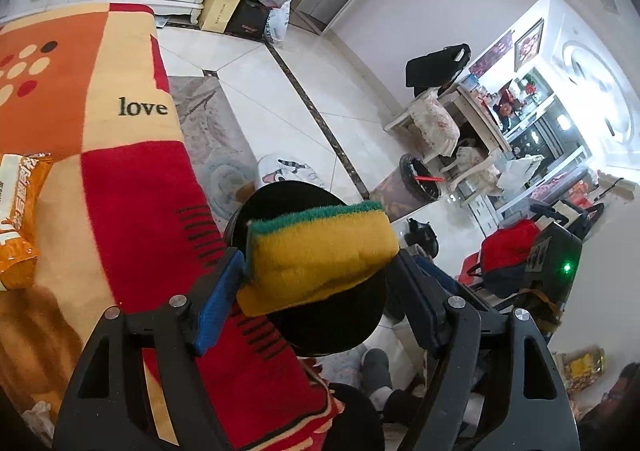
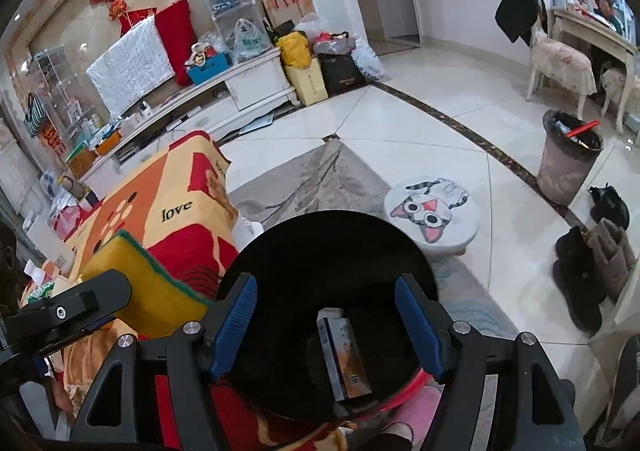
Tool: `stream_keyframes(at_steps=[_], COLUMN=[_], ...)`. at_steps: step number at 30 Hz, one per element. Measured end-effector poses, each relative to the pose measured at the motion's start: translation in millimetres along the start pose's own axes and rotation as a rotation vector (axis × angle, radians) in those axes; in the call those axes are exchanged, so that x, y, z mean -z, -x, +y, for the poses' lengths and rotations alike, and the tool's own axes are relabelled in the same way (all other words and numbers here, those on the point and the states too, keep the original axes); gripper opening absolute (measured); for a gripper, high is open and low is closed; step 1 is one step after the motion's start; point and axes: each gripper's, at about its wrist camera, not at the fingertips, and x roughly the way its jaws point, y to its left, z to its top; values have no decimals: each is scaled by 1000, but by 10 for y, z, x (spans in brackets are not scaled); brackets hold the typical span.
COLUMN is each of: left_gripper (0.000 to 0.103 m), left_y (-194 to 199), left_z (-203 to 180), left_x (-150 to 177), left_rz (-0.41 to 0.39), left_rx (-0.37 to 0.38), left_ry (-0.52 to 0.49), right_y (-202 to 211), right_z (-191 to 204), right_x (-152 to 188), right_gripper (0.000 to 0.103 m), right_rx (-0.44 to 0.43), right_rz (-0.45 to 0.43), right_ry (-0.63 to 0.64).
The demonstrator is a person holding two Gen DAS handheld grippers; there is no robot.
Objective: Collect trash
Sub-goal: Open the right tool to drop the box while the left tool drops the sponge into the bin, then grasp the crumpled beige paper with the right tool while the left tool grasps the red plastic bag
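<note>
My left gripper (image 1: 320,271) is shut on a yellow sponge with a green scouring side (image 1: 316,251) and holds it over the black-lined trash bin (image 1: 344,327) beside the blanket-covered table (image 1: 132,187). The sponge also shows in the right wrist view (image 2: 136,283), left of the bin. My right gripper (image 2: 326,315) is open and empty above the bin (image 2: 304,251). A small carton (image 2: 346,355) lies at the bin's bottom. An orange snack wrapper (image 1: 20,219) and a crumpled tissue (image 1: 38,417) lie on the table.
A cat-face stool (image 2: 432,219) stands just beyond the bin. A second lined bin (image 2: 568,155) stands by the chairs at the right. Boots (image 2: 592,267) sit on the floor at the right. A TV cabinet (image 2: 192,99) with bags stands at the back.
</note>
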Motion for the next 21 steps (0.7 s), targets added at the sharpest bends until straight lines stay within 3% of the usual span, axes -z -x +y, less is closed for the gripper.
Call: stream_keyframes(at_steps=[15,21], left_gripper=[75,75], left_y=[40,302], left_z=[0,-21], left_x=[20,80], left_rz=[14,-33], left_rx=[-1,-90], left_ry=[-6,-28], right_y=[56,12], right_z=[-93,85], right_x=[-9,30], right_gripper=[69,69], right_rx=[2,-30], right_rz=[-10,7], right_ry=[-31,-14])
